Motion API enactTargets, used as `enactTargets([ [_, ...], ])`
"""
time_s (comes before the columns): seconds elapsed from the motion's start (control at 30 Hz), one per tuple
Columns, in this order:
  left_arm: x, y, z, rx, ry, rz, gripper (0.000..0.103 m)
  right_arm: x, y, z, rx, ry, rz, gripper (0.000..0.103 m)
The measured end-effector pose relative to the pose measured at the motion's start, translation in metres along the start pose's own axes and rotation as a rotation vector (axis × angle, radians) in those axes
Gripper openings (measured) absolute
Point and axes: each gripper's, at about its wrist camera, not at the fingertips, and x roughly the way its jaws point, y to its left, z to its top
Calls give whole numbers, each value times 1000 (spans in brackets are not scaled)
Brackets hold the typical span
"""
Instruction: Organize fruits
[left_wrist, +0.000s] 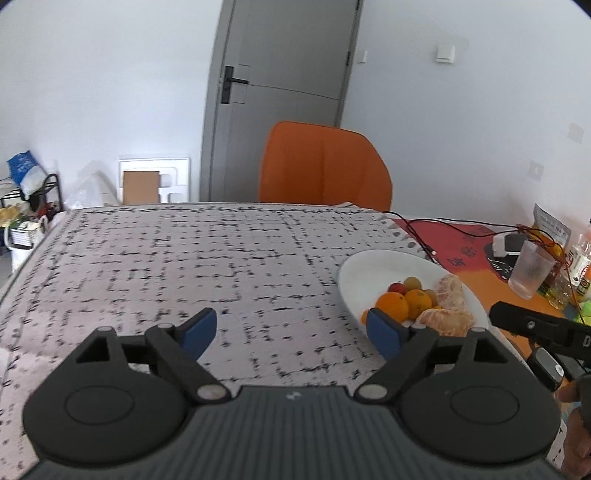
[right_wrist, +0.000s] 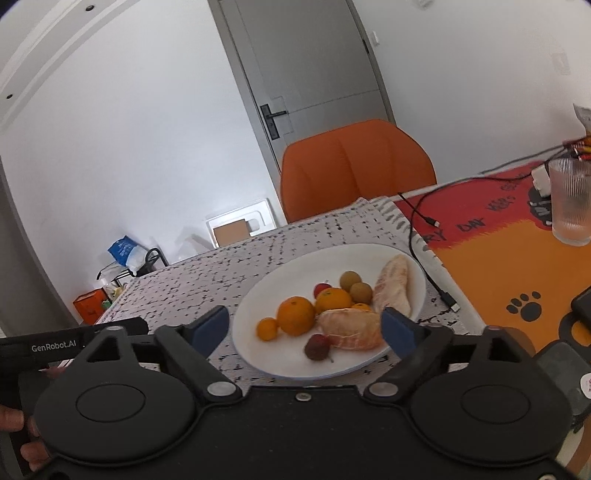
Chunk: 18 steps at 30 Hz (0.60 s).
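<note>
A white plate on the grey patterned cloth holds oranges, a small mandarin, peeled pomelo pieces, two brown-green longans and small red fruits. My right gripper is open and empty, above the plate's near edge. My left gripper is open and empty over the cloth, left of the plate; its right finger overlaps the plate's edge. The oranges and peeled pieces also show in the left wrist view.
An orange chair stands behind the table. To the right lie a red-orange mat, a glass, black cables, bottles and a dark device. The other gripper's body is at the plate's right.
</note>
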Motion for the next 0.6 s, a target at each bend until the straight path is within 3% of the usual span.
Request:
enactTargets([
  [0.07,-10,7,0,-14,-8,11,88,-4,7,0,-14,-1,1,103],
  [0.2,-22,21,0,-30,11,51,89,-9,20,1,-35,11,-23,103],
  [0.3,-34,31,-2,-56,6,58,103,-15,28,2,-33,13,-32,103],
  [0.6,-70,52,-5,-89,-46,109,103,-31,52,0,-84,19,-39,103],
])
